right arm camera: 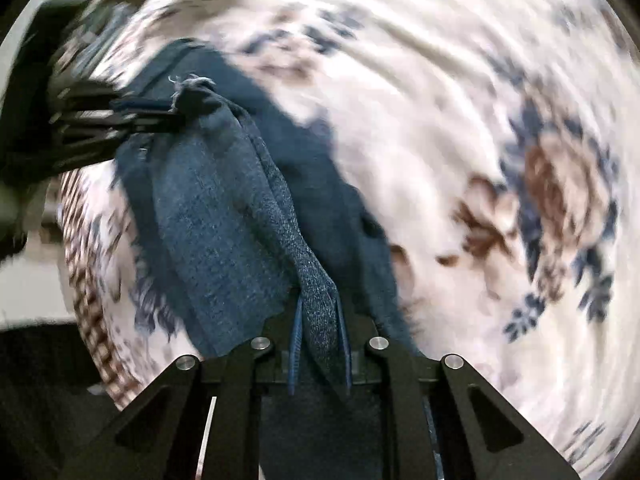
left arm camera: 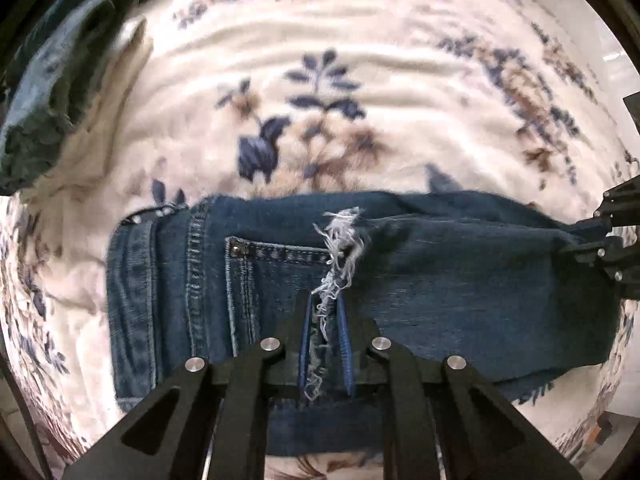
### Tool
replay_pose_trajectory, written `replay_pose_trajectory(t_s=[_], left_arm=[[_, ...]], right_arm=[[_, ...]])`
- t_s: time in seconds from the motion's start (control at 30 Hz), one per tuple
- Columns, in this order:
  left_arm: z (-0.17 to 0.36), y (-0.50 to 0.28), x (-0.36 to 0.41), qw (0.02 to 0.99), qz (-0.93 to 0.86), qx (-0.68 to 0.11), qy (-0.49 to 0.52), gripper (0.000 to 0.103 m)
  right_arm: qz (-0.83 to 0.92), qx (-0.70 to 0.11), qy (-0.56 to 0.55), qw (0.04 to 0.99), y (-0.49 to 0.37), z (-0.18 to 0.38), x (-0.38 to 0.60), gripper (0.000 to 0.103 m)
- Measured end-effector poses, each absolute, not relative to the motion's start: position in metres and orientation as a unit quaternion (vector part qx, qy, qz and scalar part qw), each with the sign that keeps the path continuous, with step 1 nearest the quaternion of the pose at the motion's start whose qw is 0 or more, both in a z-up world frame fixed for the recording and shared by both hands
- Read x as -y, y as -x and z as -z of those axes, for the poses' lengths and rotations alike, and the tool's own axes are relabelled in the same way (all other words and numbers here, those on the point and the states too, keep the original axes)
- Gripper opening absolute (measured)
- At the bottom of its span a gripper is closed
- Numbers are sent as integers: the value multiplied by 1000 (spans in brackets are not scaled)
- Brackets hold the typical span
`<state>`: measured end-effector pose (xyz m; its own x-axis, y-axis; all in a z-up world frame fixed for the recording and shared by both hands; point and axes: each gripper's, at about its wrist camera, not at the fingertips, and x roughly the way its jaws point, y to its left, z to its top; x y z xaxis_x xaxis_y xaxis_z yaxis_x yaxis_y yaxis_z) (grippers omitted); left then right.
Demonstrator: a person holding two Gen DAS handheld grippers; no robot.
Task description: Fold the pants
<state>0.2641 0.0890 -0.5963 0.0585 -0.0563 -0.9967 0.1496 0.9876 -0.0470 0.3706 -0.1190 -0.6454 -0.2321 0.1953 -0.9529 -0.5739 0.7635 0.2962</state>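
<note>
Blue denim pants (left arm camera: 440, 280) lie folded on a floral bedspread (left arm camera: 320, 80), with the waistband and a back pocket (left arm camera: 276, 276) at the left. My left gripper (left arm camera: 326, 308) is shut on the frayed hem (left arm camera: 340, 248) of a leg, held over the pocket. My right gripper (right arm camera: 318, 312) is shut on a bunched fold of the pants (right arm camera: 224, 208). The right gripper shows at the right edge of the left wrist view (left arm camera: 600, 236). The left gripper shows at the upper left of the right wrist view (right arm camera: 120, 116), clamped on the frayed hem (right arm camera: 192, 84). The right wrist view is blurred.
A dark green garment (left arm camera: 60, 92) lies bunched at the far left of the bed. The white floral bedspread (right arm camera: 480, 160) stretches beyond the pants. Its edge and the floor show at the left of the right wrist view (right arm camera: 32, 292).
</note>
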Motion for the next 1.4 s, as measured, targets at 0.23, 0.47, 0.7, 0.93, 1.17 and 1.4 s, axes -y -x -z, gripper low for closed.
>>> replay_pose_trajectory(t_s=[0.23, 0.47, 0.7, 0.93, 1.17, 1.4], left_arm=[[605, -269, -113, 707, 78, -699, 74, 49], [629, -279, -111, 686, 69, -711, 142, 75], [603, -253, -76, 733, 82, -675, 16, 9], [594, -224, -101, 729, 66, -681, 19, 9], [609, -251, -103, 716, 50, -697, 12, 19], [589, -245, -130, 717, 41, -691, 77, 31]], right_arm=[[-232, -703, -115, 662, -371, 604, 194, 78], [-53, -636, -270, 721, -278, 581, 280, 78], [100, -626, -317, 705, -200, 609, 313, 78], [102, -640, -345, 679, -191, 642, 325, 77], [78, -628, -282, 721, -224, 617, 313, 77], [97, -693, -251, 668, -253, 663, 313, 77]])
